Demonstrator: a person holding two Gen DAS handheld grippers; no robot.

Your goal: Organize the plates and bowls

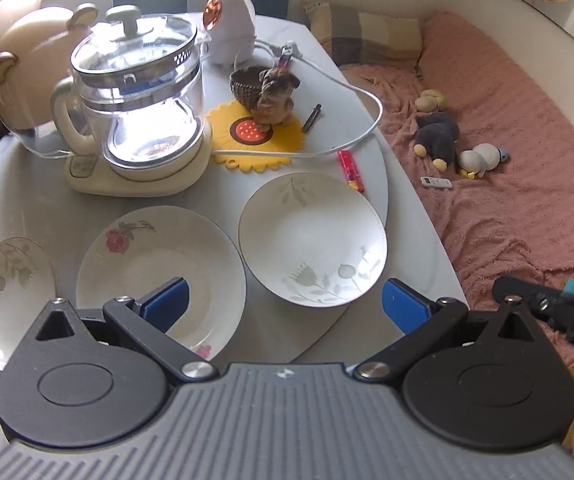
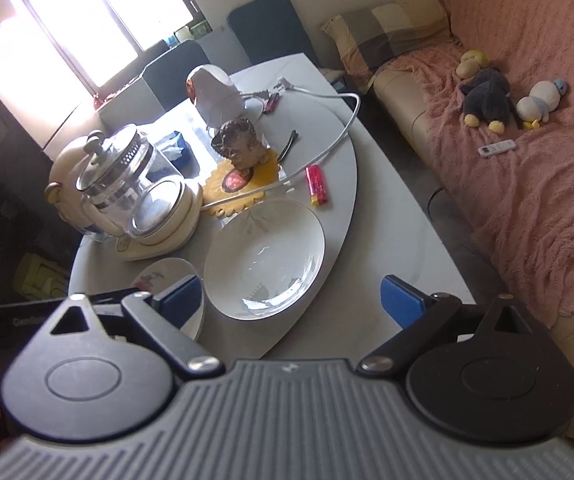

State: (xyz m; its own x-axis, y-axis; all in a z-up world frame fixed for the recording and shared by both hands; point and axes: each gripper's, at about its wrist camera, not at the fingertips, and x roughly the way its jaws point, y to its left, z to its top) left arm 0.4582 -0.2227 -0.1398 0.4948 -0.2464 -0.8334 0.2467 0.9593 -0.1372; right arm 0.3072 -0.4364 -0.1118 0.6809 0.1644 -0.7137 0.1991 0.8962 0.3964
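Note:
Three white dishes lie in a row on the grey table (image 1: 407, 216). A deep plate with grey leaf print (image 1: 313, 240) is on the right; it also shows in the right wrist view (image 2: 265, 258). A rose-print plate (image 1: 159, 268) is in the middle, partly seen in the right wrist view (image 2: 167, 276). A leaf-print plate (image 1: 7, 292) is at the left edge. My left gripper (image 1: 285, 304) is open and empty, above the near edges of the two nearer plates. My right gripper (image 2: 291, 300) is open and empty, just before the deep plate.
A glass kettle on a cream base (image 1: 135, 108), a yellow sunflower mat (image 1: 255, 136) with a dog figurine (image 1: 275, 96), a white cable (image 1: 367, 120) and a red lighter (image 1: 351, 170) crowd the table's back. A pink-covered sofa (image 1: 519, 152) with plush toys lies right.

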